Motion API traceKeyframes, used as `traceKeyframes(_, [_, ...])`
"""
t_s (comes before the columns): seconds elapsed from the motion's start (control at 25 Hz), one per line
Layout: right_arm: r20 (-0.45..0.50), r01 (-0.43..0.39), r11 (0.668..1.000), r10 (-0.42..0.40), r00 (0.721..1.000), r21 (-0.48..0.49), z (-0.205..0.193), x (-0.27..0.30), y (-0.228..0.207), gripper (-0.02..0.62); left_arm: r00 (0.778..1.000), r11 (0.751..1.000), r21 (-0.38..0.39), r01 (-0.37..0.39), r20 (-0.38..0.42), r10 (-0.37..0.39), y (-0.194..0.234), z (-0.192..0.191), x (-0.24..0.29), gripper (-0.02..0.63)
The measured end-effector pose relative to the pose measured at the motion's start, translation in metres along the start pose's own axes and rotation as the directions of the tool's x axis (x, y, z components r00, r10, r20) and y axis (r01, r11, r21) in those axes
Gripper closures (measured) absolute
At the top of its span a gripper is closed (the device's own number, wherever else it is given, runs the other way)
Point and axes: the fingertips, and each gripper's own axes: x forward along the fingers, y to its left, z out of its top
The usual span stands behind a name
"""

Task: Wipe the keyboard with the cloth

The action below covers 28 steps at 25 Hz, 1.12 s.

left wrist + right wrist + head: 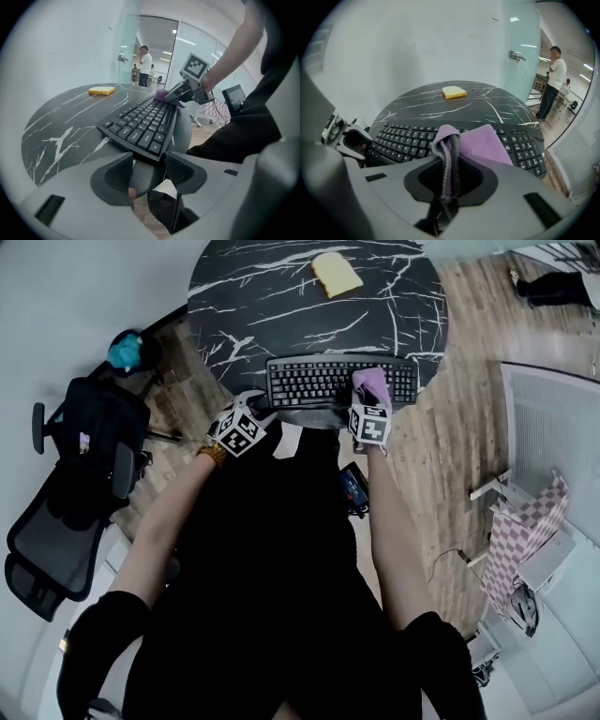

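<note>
A black keyboard (323, 381) lies at the near edge of the round black marble table (253, 296), its front overhanging the rim. My left gripper (251, 418) is at the keyboard's left end; in the left gripper view the keyboard's corner (140, 122) sits between the jaws of that gripper (147, 171), which are closed against it. My right gripper (368, 411) is shut on a purple cloth (370, 382). The cloth (480, 143) is folded up between the jaws, and its free part rests on the right half of the keys (403, 140).
A yellow sponge (336, 274) lies at the far side of the table. A black office chair (75, 474) stands to the left on the wooden floor. A checkered item (525, 531) is at the right. A person (551, 82) stands in the background beyond the glass wall.
</note>
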Motion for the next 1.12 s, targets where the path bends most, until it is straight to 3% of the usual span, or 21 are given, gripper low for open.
traceKeyframes(0.68, [-0.016,-0.097,0.979,0.095,0.995,-0.18,0.001,0.0,0.038,0.525,1.0,1.0,-0.003,0.003,0.009,-0.003,0.001,0.0,-0.001,0.39])
traceKeyframes(1.12, [-0.052,-0.182,0.93,0.175,0.983,-0.319,0.0,0.0,0.075,0.525,1.0,1.0,-0.004,0.014,0.016,-0.014,0.002,0.0,-0.002,0.393])
